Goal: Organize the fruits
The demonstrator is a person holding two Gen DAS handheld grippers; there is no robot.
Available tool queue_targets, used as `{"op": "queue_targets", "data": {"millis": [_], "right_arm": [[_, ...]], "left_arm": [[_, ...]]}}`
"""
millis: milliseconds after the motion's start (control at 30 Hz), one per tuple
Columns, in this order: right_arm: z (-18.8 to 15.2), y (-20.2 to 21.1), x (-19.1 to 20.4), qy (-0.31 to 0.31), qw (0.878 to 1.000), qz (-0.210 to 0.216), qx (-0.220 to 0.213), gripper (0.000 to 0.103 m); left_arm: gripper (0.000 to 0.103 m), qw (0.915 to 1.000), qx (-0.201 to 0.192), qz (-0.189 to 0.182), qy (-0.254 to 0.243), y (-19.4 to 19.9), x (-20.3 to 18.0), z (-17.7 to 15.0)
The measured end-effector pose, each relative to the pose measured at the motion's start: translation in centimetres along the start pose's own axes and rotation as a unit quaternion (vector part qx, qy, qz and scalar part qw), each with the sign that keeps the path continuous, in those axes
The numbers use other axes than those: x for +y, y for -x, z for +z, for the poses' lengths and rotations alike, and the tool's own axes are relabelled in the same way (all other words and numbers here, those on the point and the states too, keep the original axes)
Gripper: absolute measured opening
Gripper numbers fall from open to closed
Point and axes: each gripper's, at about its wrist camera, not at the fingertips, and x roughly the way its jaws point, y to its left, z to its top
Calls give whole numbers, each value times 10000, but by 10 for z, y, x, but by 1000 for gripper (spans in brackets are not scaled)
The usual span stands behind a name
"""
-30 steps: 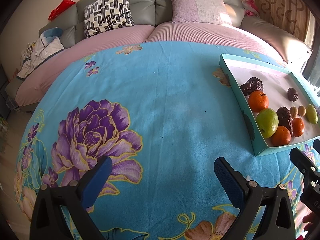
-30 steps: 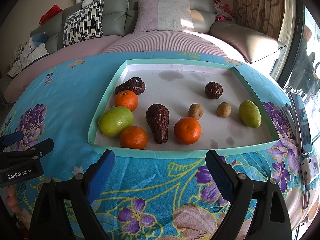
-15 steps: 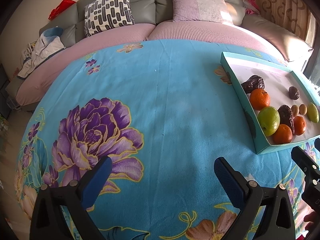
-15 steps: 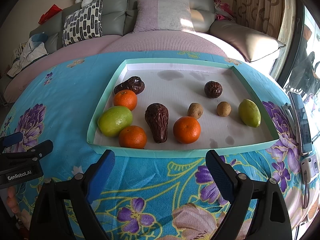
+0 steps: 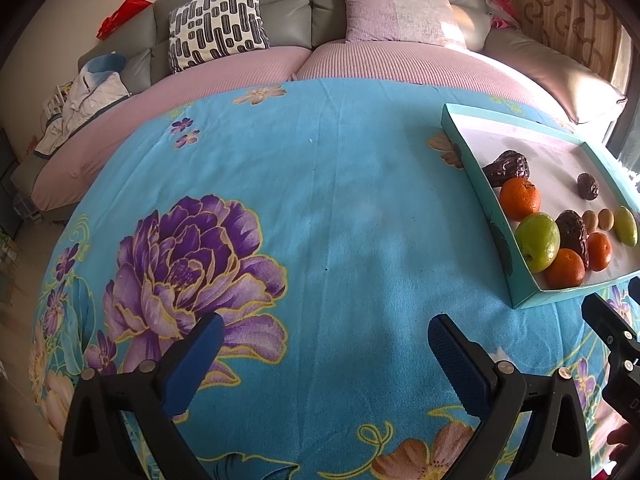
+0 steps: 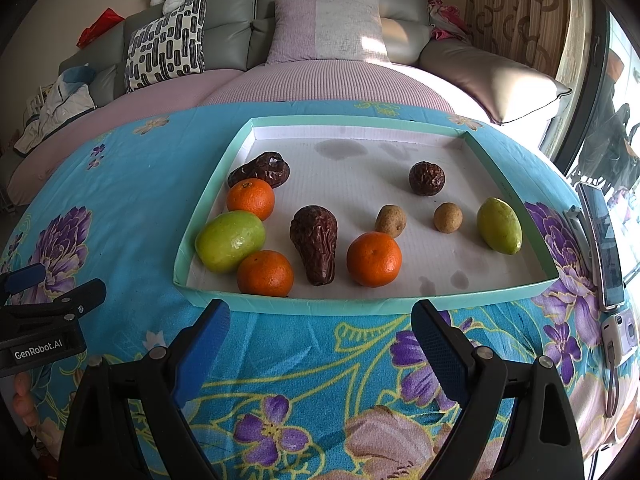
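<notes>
Blanket [image 5: 340, 208], fruit tray [image 6: 208, 200] unchanged

The left gripper [image 5: 322, 350] and the right gripper [image 6: 320, 338] look alike: black plastic arms shaped like open triangles, with silver round screws near the joints. Each finger ends in a blue pad [image 6: 438, 350] with a fine dotted grip. At nine o'clock in the right view, the left one's black body bears white "GenRobot.AI" lettering.
</notes>
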Motion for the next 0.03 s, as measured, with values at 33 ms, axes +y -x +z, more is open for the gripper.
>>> {"op": "queue_targets", "data": {"millis": [33], "right_arm": [[0, 0, 0, -1, 10000, 0, -1, 92]], "left_arm": [[103, 10000, 2, -1, -1, 0, 0, 0]]}}
